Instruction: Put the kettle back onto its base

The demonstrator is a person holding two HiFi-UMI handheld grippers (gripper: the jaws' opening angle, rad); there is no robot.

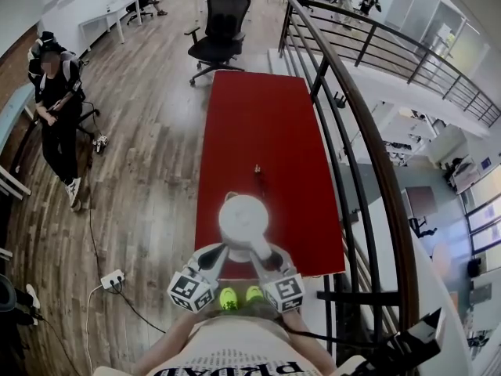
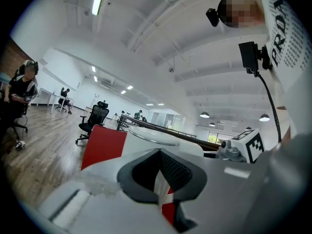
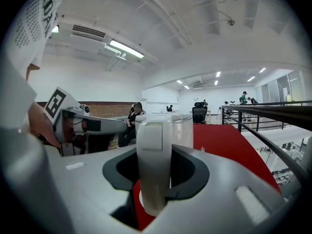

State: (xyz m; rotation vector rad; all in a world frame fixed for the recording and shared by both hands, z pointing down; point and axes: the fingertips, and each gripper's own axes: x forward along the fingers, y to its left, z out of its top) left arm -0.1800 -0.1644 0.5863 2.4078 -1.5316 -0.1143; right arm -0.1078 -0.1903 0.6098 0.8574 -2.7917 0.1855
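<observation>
Right gripper: fingers clamped on white plastic kettle's curved handle; lower it level.
Left gripper: fingers nearly together, empty, kettle just ahead.

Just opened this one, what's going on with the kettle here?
A person holds a gripper in each hand at the near end of the red table. The right gripper is closed on the handle of the white kettle. The left gripper sits close beside the kettle's left side, jaws seemingly together with nothing between them. The base can't be made out, so whether the kettle is seated is unclear.
</observation>
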